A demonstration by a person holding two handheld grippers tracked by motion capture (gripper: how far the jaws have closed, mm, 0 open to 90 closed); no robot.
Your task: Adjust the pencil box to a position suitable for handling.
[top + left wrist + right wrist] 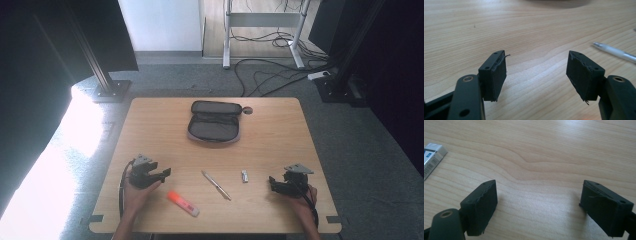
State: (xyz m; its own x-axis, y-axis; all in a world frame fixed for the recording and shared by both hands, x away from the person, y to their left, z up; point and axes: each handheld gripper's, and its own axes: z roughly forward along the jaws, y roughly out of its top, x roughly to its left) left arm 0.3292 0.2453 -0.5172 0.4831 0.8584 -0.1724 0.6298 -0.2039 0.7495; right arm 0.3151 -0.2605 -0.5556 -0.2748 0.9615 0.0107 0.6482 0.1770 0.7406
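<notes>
Two forearms enter from the near edge, each hand gripping a black claw low over the worktop. The left claw (pixel 165 173) sits at the left, pointing right, its jaws spread wide with nothing between them. The right claw (pixel 271 182) sits at the right, pointing left, jaws likewise wide and empty.

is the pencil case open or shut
Open: the pencil case lies unzipped near the far edge of the table, its lid folded back and its dark inside showing.
</notes>
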